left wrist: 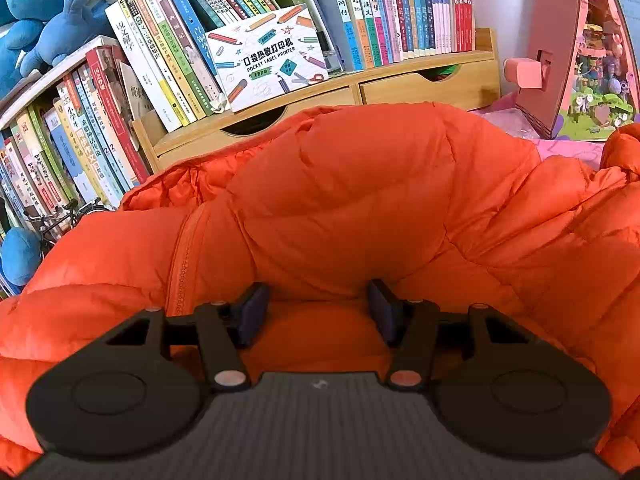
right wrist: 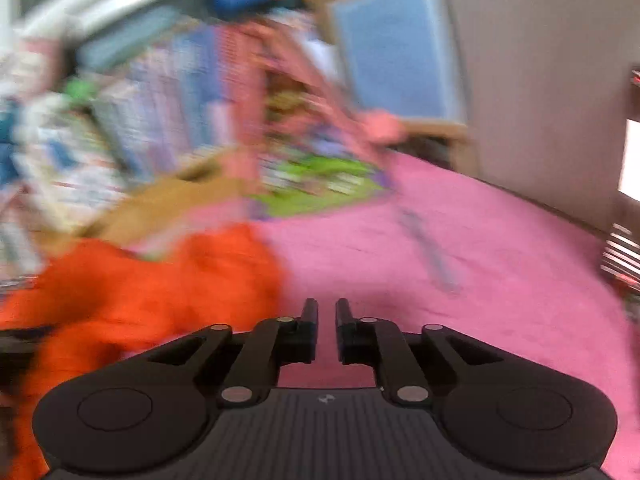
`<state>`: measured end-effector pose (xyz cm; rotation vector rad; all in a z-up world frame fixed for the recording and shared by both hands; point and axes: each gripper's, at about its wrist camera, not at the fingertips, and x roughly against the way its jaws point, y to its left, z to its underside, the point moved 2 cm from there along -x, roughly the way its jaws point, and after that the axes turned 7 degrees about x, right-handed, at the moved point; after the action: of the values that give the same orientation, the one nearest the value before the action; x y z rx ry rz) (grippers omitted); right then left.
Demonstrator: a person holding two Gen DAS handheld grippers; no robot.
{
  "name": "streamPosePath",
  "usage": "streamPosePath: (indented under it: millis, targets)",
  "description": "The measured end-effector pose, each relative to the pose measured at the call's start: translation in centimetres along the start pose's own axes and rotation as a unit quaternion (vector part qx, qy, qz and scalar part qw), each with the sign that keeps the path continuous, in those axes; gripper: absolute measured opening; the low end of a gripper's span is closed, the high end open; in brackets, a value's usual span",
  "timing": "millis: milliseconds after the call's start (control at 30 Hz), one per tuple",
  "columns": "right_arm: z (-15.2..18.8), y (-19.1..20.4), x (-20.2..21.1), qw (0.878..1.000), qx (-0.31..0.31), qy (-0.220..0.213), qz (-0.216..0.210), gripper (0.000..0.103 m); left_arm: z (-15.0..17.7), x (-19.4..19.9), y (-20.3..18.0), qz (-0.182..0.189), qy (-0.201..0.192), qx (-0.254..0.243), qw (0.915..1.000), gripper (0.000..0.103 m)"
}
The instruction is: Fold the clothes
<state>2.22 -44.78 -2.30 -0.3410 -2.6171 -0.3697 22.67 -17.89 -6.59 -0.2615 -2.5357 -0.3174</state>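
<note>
An orange puffer jacket fills the left wrist view, bunched up, with its zipper running down at the left. My left gripper is open, its two fingers spread wide and pressed against the jacket fabric, nothing clamped between them. In the blurred right wrist view the jacket lies at the lower left on a pink cloth surface. My right gripper has its fingers almost together with a narrow gap, empty, above the pink surface just right of the jacket.
A wooden desk shelf with rows of books stands behind the jacket, with a label printer box leaning on it. Blue plush toys sit at the upper left. A pink toy house stands at the right. A grey wall lies beyond.
</note>
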Motion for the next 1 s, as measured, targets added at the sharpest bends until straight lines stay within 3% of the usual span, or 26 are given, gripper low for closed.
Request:
streamPosePath:
  millis: [33,100,200,267,300,367,533,600,867,1000]
  targets:
    - [-0.3,1.3,-0.1,1.0,0.01,-0.011,-0.02,0.027,0.0,0.0,0.0,-0.001,0.0,-0.001,1.0,0.055]
    - [-1.2,3.6,-1.2,0.999,0.026,-0.022,-0.037,0.051,0.0,0.0,-0.1,-0.001,0.0,-0.001,1.0,0.055]
    - [-2.2,6.0,-4.8,0.999,0.046,-0.003,-0.017,0.062,0.0,0.0,0.1,0.002,0.001,0.004,1.0,0.055]
    - [-2.4,6.8,-7.4,0.998,0.062,0.019,0.007,0.057,0.0,-0.1,0.2,0.005,0.002,0.008,1.0,0.056]
    - [-2.2,6.8,-7.9,0.997,0.069,0.021,0.022,0.045,0.0,-0.1,0.2,0.006,0.002,0.01,0.9999,0.056]
    - [-2.1,6.3,-7.9,0.996,0.075,0.019,0.042,0.036,-0.1,-0.1,0.3,0.008,0.003,0.014,0.9999,0.057]
    - [-1.8,4.7,-7.1,0.992,0.079,0.007,0.094,0.034,-0.1,-0.2,0.4,0.01,0.004,0.017,0.9998,0.058]
    - [-1.7,4.1,-6.8,0.989,0.079,-0.005,0.126,0.025,-0.1,-0.2,0.4,0.012,0.005,0.019,0.9997,0.058]
    - [-2.0,-1.2,-6.9,0.979,0.043,-0.002,0.2,0.025,-0.1,-0.3,0.7,0.019,0.007,0.027,0.9994,0.059]
    - [-1.9,-3.9,-6.7,0.981,0.009,0.004,0.196,0.026,-0.1,-0.2,0.8,0.018,0.006,0.025,0.9995,0.059]
